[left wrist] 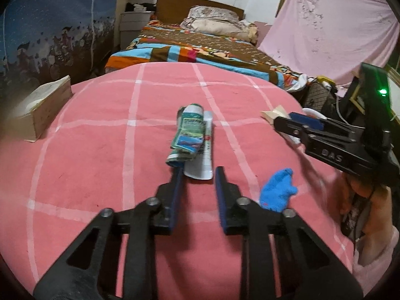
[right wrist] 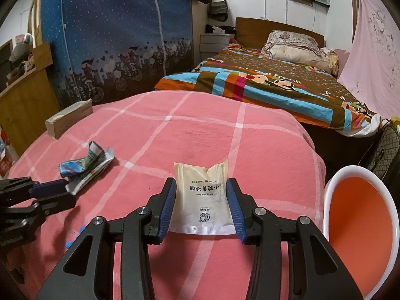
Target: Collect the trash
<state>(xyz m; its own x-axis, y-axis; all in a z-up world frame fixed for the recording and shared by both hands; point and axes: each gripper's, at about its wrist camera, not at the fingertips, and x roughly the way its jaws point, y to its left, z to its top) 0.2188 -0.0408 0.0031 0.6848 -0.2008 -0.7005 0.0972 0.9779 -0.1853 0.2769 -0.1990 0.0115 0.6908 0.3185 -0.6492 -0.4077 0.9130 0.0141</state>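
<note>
Left fingers (left wrist: pixel 175 187), parted and empty, point along the crumpled wrapper (left wrist: pixel 190 135), which lies lengthwise just ahead on the pink checked cloth (left wrist: pixel 87 175); right fingers (right wrist: pixel 167 200) clamp a cream sachet (right wrist: pixel 202 195).

pink checked cloth (right wrist: pixel 200 137) | wooden block (right wrist: pixel 68 120) | bed (right wrist: pixel 275 82) | blue sock (left wrist: pixel 277 192)

Two low wrist views, facing bedward, sharing pink cloth (left wrist: pixel 100 175)
</note>
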